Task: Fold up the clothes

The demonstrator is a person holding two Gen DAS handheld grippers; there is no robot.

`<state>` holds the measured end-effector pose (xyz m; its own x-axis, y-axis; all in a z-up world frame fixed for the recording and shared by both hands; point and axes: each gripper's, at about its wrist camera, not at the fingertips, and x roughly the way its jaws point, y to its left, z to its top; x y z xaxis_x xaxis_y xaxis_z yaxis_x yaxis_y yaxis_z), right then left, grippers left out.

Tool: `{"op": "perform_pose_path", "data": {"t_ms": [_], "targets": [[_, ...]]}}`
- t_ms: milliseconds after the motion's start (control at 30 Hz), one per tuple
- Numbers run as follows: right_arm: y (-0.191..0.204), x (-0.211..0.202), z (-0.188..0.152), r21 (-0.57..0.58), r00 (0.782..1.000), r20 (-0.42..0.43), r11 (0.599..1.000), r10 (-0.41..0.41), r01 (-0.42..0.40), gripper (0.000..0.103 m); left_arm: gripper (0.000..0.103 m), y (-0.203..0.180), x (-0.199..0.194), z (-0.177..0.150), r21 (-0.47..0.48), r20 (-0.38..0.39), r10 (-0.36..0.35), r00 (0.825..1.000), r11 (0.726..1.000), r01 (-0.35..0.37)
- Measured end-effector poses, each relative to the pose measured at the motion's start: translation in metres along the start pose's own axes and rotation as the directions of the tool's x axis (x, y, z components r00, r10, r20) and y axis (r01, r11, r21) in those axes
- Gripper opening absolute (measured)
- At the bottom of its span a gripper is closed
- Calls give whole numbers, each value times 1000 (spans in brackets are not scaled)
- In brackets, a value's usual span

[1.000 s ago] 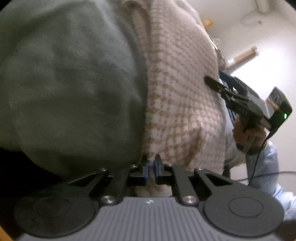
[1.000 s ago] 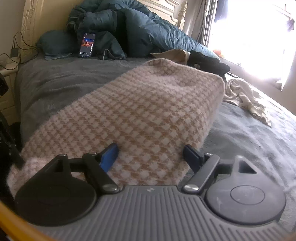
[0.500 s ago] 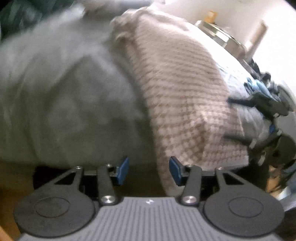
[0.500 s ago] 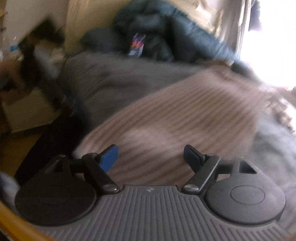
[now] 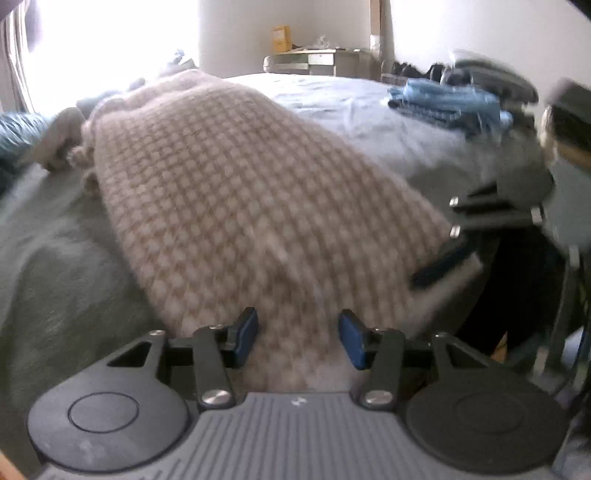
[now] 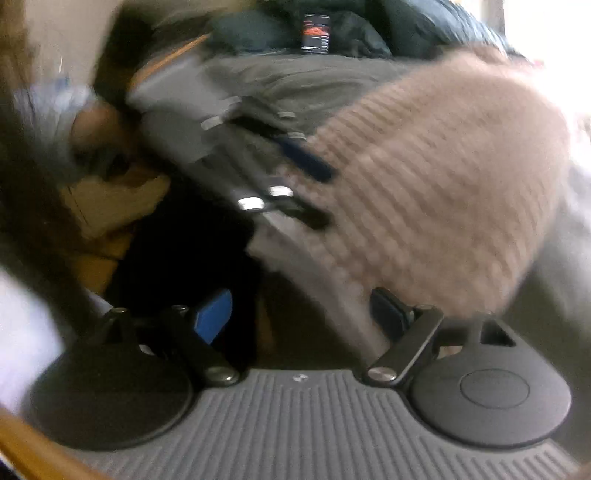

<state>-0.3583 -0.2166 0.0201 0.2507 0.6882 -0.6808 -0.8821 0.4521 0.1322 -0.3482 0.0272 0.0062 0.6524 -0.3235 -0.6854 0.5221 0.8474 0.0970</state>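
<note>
A beige checked knit sweater (image 5: 229, 206) lies folded along the grey bed cover (image 5: 55, 258). My left gripper (image 5: 298, 336) is open, and the sweater's near edge lies between its blue pads without being pinched. In the blurred right wrist view the sweater (image 6: 443, 177) fills the right side, and my right gripper (image 6: 301, 315) stands open at its near corner with nothing held. One blue pad (image 5: 439, 266) of the right gripper rests over the sweater's right corner. The left gripper (image 6: 325, 192) shows there open at the sweater's left edge.
A stack of folded blue jeans (image 5: 443, 103) sits on the bed at the far right. A dresser (image 5: 317, 62) stands against the back wall. A dark duvet (image 6: 406, 29) and a phone (image 6: 316, 33) lie at the bed's head. A hand (image 6: 96, 125) holds the left gripper.
My left gripper was shut on the sweater's edge and has opened, letting it go. Both cameras swung round; the right gripper stayed open and shifted to the sweater's corner.
</note>
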Motion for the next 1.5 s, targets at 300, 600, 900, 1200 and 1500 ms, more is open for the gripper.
{"op": "perform_pose_path", "data": {"t_ms": [300, 600, 900, 1200, 1500], "targets": [[-32, -22, 51, 42, 935, 238, 964, -264, 262, 81, 57, -3, -4, -7, -87, -134, -23, 991, 996, 11], [-19, 20, 33, -57, 910, 225, 927, -349, 370, 89, 37, 35, -75, 76, -157, 228, -78, 971, 981, 116], [-19, -22, -8, 93, 940, 224, 966, -258, 243, 87, 49, 82, 74, 167, -53, 152, 30, 988, 998, -22], [-102, -41, 92, 187, 847, 291, 894, -445, 406, 87, 50, 76, 66, 97, -224, 159, 4, 987, 974, 32], [-197, 46, 142, 403, 831, 231, 827, -507, 392, 88, 49, 47, 9, 33, -338, 170, -19, 985, 938, 76]]}}
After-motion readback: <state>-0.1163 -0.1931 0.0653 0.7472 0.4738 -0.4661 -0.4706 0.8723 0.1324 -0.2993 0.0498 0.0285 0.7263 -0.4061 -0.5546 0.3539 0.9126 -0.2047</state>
